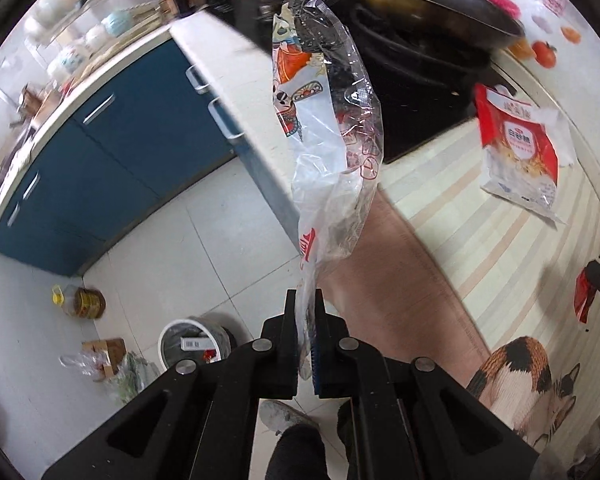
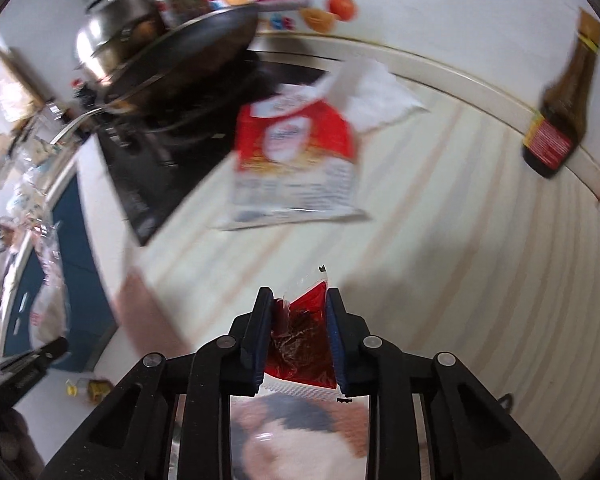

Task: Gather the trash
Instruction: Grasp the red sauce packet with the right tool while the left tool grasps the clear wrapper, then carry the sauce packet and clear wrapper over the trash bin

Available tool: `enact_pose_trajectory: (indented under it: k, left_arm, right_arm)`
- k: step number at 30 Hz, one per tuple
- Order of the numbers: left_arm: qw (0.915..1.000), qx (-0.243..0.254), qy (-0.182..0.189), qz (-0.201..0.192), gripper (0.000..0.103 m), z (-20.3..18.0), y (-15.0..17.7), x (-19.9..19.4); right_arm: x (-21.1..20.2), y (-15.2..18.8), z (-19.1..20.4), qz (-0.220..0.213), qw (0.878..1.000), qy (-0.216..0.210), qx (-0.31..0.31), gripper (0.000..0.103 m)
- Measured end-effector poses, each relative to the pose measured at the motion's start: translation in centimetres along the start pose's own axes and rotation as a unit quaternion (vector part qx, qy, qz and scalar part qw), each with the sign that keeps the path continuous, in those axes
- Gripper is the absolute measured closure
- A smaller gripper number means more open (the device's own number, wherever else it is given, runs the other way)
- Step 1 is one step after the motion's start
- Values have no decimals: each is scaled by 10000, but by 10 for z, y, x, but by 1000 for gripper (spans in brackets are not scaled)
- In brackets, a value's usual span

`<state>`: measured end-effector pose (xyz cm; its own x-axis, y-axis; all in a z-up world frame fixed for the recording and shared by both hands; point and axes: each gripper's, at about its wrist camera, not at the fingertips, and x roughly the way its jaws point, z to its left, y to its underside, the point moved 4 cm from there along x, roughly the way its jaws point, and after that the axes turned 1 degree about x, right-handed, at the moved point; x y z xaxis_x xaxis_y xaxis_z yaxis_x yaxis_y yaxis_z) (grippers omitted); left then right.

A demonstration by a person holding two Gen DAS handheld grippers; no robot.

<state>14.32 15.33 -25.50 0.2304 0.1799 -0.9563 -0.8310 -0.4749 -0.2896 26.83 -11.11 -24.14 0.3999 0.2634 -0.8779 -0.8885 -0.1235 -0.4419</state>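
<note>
My left gripper is shut on a clear plastic bag with red and orange print, held out over the counter edge and the floor. My right gripper is shut on a small red sachet wrapper above the striped counter mat. The red wrapper and right gripper also show in the left wrist view. A red and white sugar bag lies on the mat near the stove; it also shows in the right wrist view. A white trash bin stands on the floor below.
A black stove with a wok lies beyond the bag. A dark sauce bottle stands at the counter's back wall. Blue cabinets line the floor. An oil jug and a box with bags sit by the bin.
</note>
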Motion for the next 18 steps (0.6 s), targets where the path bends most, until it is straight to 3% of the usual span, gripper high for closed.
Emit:
enact_pose_trajectory:
  k: [10, 18]
  left_arm:
    - [9947, -988, -81, 275, 101, 111, 60, 11]
    - [9736, -2064, -175, 956, 101, 224, 159, 74]
  right_arm:
    - [5, 39, 146, 393, 9904, -946, -926, 76]
    - [56, 140, 273, 1207, 9624, -1327, -2038, 77]
